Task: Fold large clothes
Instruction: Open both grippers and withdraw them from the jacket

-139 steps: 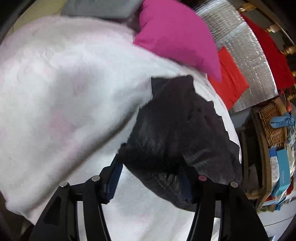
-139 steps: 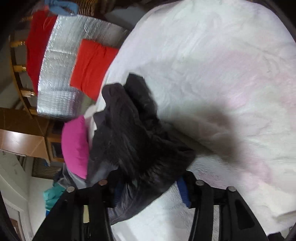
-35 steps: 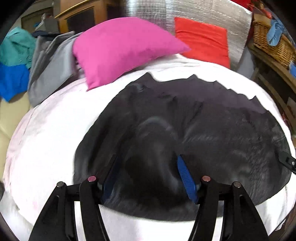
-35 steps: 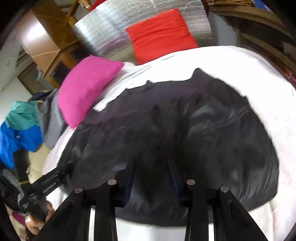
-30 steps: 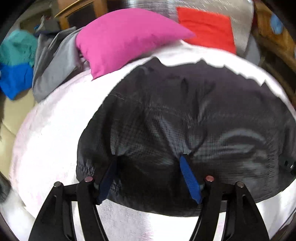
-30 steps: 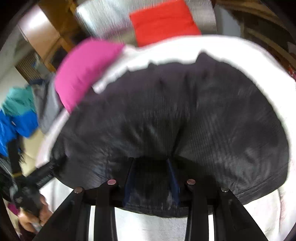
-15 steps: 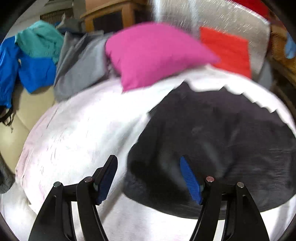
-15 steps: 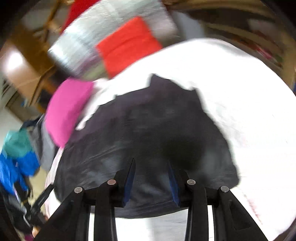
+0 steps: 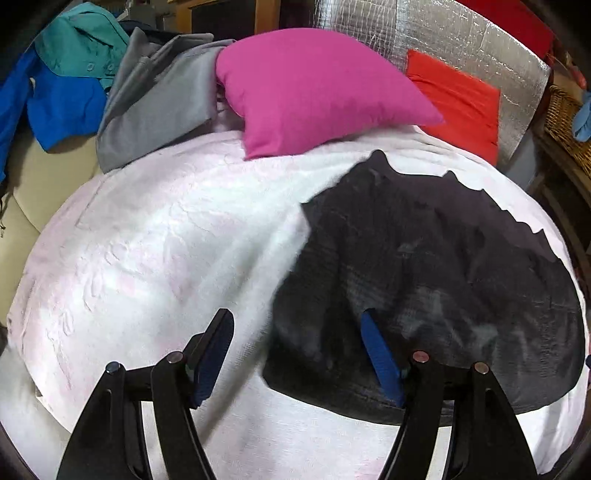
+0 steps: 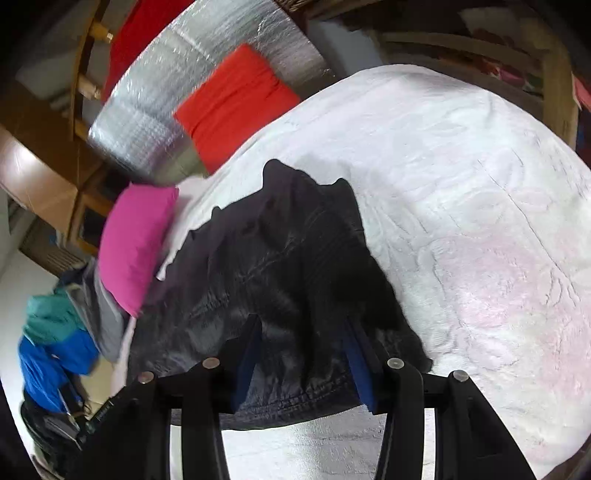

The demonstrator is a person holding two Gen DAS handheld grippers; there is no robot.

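Observation:
A black, slightly shiny garment [image 9: 436, 266] lies spread flat on a white blanket [image 9: 155, 251]. My left gripper [image 9: 295, 336] stands open at the garment's near left corner. Its left finger is over bare blanket and its right finger over the fabric, with neither pad pressing on anything. In the right wrist view the same garment [image 10: 280, 266] runs away from me toward the pillows. My right gripper [image 10: 303, 350] straddles its near hem. Its jaws are opening, and the cloth lies loose between the blue pads.
A pink pillow [image 9: 314, 88] and a red cushion [image 9: 458, 103] lean on a silver foil panel [image 9: 424, 33] at the blanket's far edge. Grey [image 9: 159, 96], teal and blue clothes [image 9: 62, 103] are piled far left. A wicker basket [image 9: 565, 110] stands on the right.
The garment has gone from bunched and held up to lying flat. My left gripper has slid left off most of it. The right gripper's jaws have widened and its view has rolled.

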